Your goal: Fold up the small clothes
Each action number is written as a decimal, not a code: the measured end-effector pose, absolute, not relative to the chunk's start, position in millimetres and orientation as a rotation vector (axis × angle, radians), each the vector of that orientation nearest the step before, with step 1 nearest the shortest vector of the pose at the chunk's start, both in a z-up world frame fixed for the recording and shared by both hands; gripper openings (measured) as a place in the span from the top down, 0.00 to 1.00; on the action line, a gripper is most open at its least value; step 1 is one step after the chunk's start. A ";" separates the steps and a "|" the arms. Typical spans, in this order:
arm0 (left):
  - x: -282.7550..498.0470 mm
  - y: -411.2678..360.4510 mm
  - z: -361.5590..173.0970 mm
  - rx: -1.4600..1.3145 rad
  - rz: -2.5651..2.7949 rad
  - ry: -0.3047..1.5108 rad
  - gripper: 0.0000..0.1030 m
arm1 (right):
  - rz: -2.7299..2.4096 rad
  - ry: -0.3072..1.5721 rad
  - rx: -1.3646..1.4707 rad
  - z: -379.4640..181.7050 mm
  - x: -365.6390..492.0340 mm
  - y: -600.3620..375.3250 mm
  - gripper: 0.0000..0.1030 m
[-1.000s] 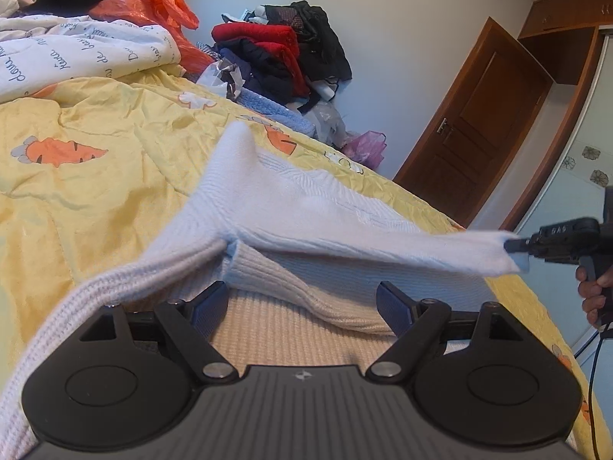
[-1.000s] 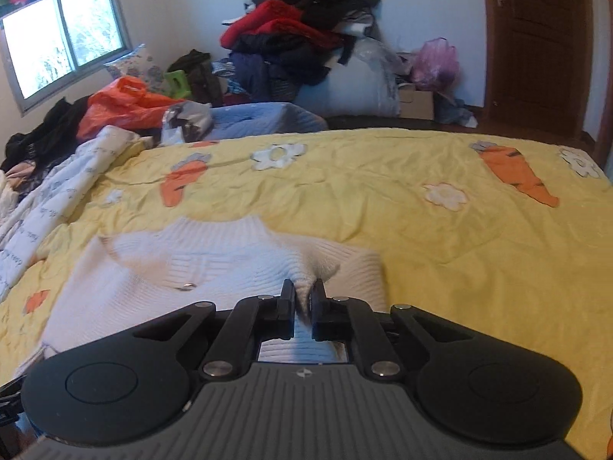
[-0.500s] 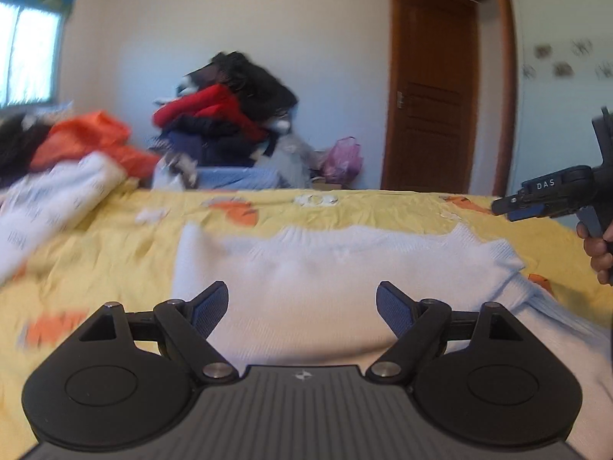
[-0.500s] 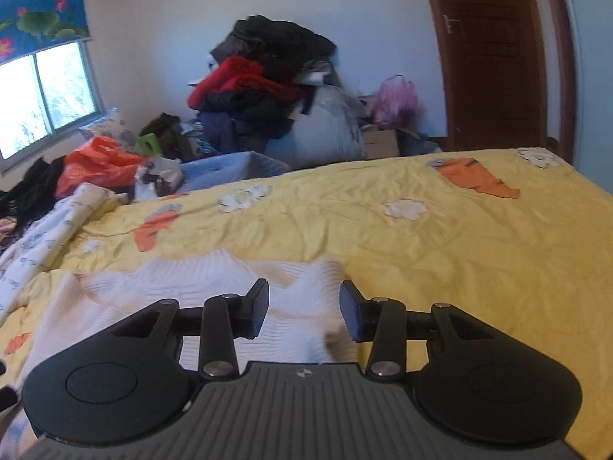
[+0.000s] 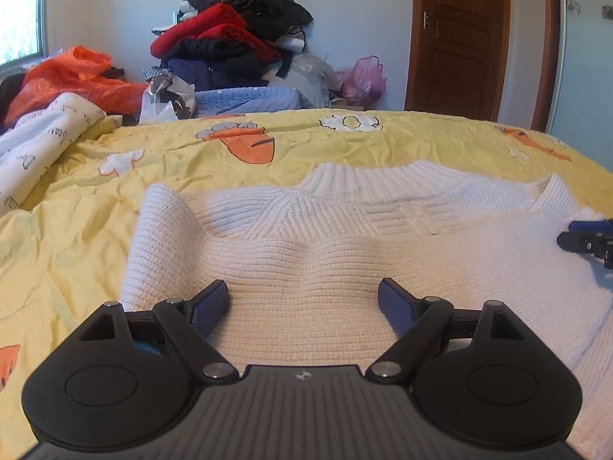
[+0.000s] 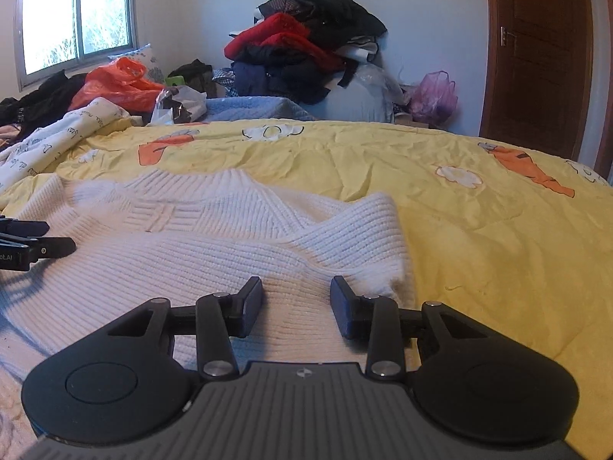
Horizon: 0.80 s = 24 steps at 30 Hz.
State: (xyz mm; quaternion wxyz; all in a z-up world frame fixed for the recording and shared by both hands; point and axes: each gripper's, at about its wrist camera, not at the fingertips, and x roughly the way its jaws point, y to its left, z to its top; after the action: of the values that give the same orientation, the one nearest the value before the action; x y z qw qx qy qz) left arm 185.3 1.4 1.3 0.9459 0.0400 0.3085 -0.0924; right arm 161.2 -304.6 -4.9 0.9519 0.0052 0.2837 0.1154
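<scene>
Right wrist view: we are hovering both grippers, left point(image 5: 302, 301) wide, right point(image 6: 295, 301) half-open after releasing, over the sweater point(image 6: 214, 245); sleeve folded across at twelve o'clock, body folds remaining.

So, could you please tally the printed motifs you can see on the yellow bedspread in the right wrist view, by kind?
On the yellow bedspread, counting only motifs that show in the right wrist view:
Orange carrots: 2
White flowers: 4
Total: 6
The white sweater may cover others.
</scene>
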 end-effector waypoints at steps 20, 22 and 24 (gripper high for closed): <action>181.9 -0.1 2.5 0.077 -0.179 0.610 0.16 | 0.129 0.571 0.063 14.4 126.4 -282.6 0.19; 181.8 -0.1 2.6 0.075 -0.179 0.609 0.16 | 0.145 0.549 0.117 20.4 114.7 -284.1 0.18; 181.7 -0.2 2.6 0.077 -0.179 0.609 0.16 | 0.135 0.524 0.114 24.4 106.4 -283.9 0.18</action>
State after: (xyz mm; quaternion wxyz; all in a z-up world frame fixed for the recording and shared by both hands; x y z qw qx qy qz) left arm 181.7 -0.2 2.6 0.9493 0.0380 0.2995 -0.0878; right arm 106.4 -283.9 24.4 0.9621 0.0563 0.2585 0.0664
